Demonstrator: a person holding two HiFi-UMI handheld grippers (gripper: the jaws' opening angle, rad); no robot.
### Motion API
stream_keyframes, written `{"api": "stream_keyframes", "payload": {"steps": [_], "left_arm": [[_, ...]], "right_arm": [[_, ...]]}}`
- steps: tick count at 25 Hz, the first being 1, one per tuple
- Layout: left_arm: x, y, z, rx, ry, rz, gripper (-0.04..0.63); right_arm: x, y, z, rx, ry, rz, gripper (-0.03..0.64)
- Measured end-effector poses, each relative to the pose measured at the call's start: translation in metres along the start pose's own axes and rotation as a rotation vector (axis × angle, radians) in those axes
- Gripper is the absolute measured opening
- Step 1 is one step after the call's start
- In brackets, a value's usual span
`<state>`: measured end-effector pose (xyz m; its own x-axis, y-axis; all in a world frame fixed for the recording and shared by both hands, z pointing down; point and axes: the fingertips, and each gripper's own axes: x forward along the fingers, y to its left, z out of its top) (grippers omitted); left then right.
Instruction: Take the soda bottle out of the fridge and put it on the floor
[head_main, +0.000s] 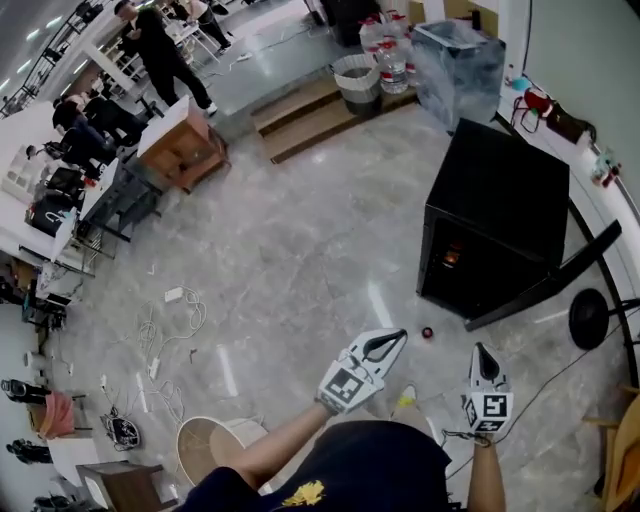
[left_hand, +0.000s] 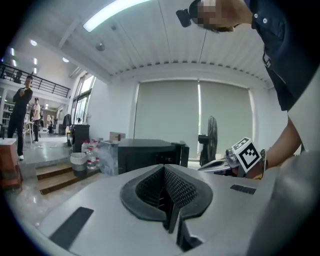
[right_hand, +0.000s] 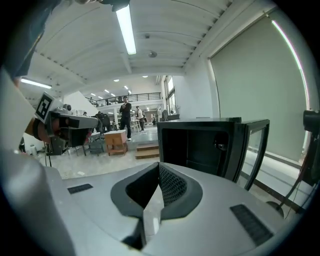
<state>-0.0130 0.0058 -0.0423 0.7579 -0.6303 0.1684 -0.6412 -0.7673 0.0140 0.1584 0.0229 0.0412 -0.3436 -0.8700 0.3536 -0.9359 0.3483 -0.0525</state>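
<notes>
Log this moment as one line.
left tool: shut, empty | right tool: shut, empty | fridge: door open | small red object: on floor before fridge

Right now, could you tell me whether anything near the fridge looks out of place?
The fridge has its door wide open, and a red-topped item, too small to identify, sits on the floor before it.

Bright light comes from ceiling strip lights (right_hand: 125, 29) above the fridge (head_main: 495, 215), with pale glare streaks on the glossy floor (head_main: 300, 250) beside it. Every view bows at its edges; the fridge's inside is dark.
</notes>
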Motion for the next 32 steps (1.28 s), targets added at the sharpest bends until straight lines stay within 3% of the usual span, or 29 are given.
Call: {"api": "stream_keyframes", "payload": {"steps": [4,7,10,13,19,27,32], "left_arm": [[-0.080,0.058,0.036,-0.106,-0.068,-0.007,0.017],[-0.093,0.077,0.045,-0.126,-0.081,-0.024,0.017],[-0.056,0.064,0.028,-0.088,-0.044,-0.050,0.017],[-0.029,0.062,0.031,-0.037,-0.073,-0.080,0.016],[-0.043,0.041,0.059,-0.031,-0.119,-0.133,0.017],[-0.067,-0.005,0.043,-0.011,-0.106,-0.192,0.017],[-0.074,-0.013,0.037,0.015,-0.084,-0.204,0.017]], "right_arm": [[0.005,0.081,0.063,0.003,-0.062,-0.060,-0.005],[-0.005,0.094,0.093,0.011,-0.092,-0.098,-0.006],[-0.022,0.055,0.079,0.011,-0.097,-0.122,-0.005],[-0.021,0.036,0.083,-0.036,-0.121,-0.123,-0.005],[-0.038,0.065,0.110,-0.094,-0.122,-0.078,-0.005],[-0.063,0.076,0.102,-0.142,-0.151,-0.101,-0.005],[-0.077,0.077,0.094,-0.105,-0.162,-0.124,-0.005]]}}
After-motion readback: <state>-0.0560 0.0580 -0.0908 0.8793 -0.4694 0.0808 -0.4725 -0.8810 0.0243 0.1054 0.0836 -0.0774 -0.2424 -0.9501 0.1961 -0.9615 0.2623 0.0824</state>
